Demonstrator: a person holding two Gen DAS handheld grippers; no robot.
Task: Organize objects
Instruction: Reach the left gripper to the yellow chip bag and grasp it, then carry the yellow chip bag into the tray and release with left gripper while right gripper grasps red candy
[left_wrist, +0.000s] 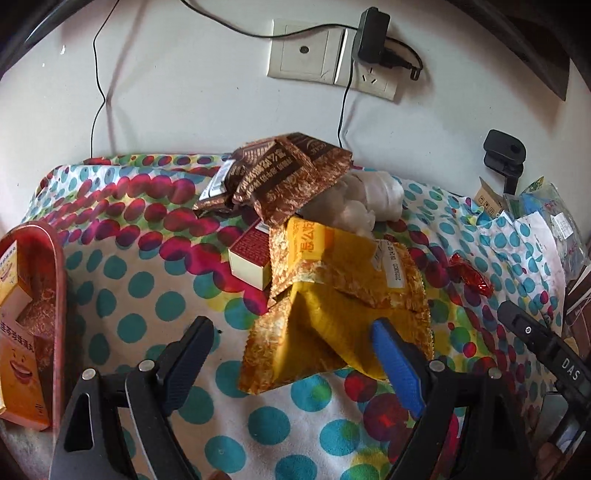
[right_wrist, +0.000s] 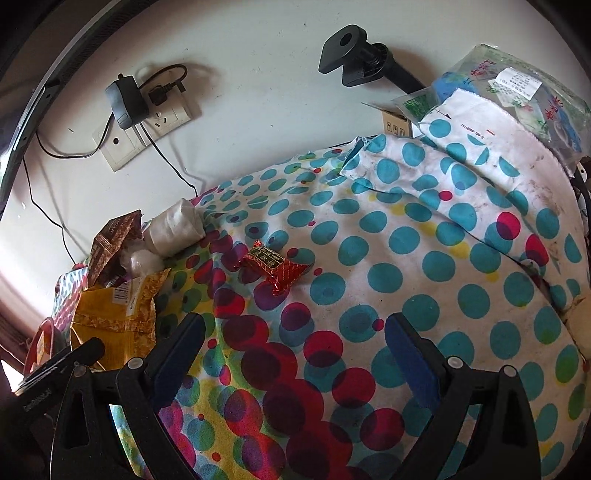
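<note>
The yellow snack packets (left_wrist: 332, 306) lie crumpled in a loose heap on the polka-dot cloth (left_wrist: 147, 302), the nearest one reaching between the fingers of the left hand-held gripper (left_wrist: 291, 347), which stands released and presses on nothing. Behind them lie brown packets (left_wrist: 288, 177), a small red-and-cream box (left_wrist: 249, 258) and a white wad of plastic (left_wrist: 365, 203). A red tray (left_wrist: 59, 295) at the left edge holds an orange carton (left_wrist: 18, 362). Apart from the heap, a red candy wrapper (right_wrist: 275, 267) lies alone on the cloth, ahead of the right hand-held gripper (right_wrist: 295, 339), whose jaws are spread wide with only cloth between them. A charger (left_wrist: 371, 35) is plugged into the wall socket (left_wrist: 373, 81) above.
</note>
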